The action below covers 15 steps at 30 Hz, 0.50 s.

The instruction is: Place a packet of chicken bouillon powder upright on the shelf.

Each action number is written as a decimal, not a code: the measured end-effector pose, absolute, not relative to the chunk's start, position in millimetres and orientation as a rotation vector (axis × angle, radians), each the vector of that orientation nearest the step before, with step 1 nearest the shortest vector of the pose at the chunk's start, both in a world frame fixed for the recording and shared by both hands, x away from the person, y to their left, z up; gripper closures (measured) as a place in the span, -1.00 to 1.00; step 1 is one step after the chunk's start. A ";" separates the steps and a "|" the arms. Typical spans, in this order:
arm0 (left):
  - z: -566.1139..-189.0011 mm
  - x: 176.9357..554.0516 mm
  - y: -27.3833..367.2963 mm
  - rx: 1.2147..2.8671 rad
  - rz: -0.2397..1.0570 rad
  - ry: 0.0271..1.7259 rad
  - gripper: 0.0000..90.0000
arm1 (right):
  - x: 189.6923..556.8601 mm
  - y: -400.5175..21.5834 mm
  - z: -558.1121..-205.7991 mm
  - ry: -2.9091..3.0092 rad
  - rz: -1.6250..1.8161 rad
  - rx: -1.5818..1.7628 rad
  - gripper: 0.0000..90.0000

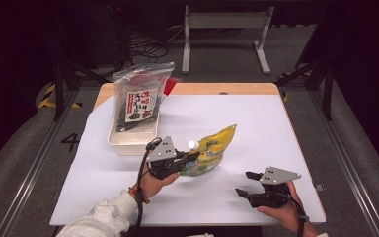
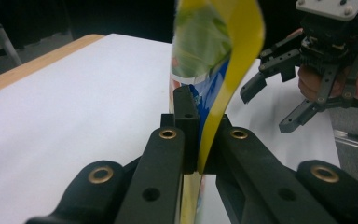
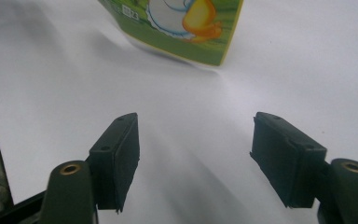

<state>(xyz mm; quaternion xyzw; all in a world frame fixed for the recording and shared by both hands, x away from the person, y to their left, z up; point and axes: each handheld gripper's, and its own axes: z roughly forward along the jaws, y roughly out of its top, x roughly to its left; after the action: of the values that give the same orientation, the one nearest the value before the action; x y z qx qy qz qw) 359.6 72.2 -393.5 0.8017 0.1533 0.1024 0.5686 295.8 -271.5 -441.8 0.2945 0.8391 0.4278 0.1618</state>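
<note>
A yellow and green spouted pouch (image 1: 212, 149) with a white cap (image 1: 193, 144) is held tilted above the white table sheet, near the middle. My left gripper (image 1: 193, 159) is shut on its lower edge. In the left gripper view the jaws (image 2: 200, 121) pinch the thin pouch (image 2: 219, 42), which rises between them. My right gripper (image 1: 244, 183) rests low at the front right, open with nothing between its jaws. In the right gripper view it (image 3: 196, 154) points at bare sheet, with the pouch's corner (image 3: 186, 23) farther off. The left gripper view also shows the right gripper (image 2: 265, 98).
A white bin (image 1: 128, 142) stands at the back left of the sheet (image 1: 256, 128), with a clear bag of dark seaweed (image 1: 140, 96) leaning upright in it. The wooden table edge (image 1: 217, 89) runs along the back. Beyond it stands a metal frame (image 1: 224, 29).
</note>
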 end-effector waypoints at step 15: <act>-380.1 366.7 104.8 1.872 0.251 0.314 0.99 | 300.7 -267.0 -443.3 2.400 1.187 0.825 -0.34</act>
<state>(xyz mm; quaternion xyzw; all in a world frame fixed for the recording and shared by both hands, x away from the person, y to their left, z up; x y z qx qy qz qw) 366.7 104.8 -380.1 0.7995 0.1343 0.1072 0.5755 300.7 -267.0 -443.3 0.2903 0.8442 0.4176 0.1693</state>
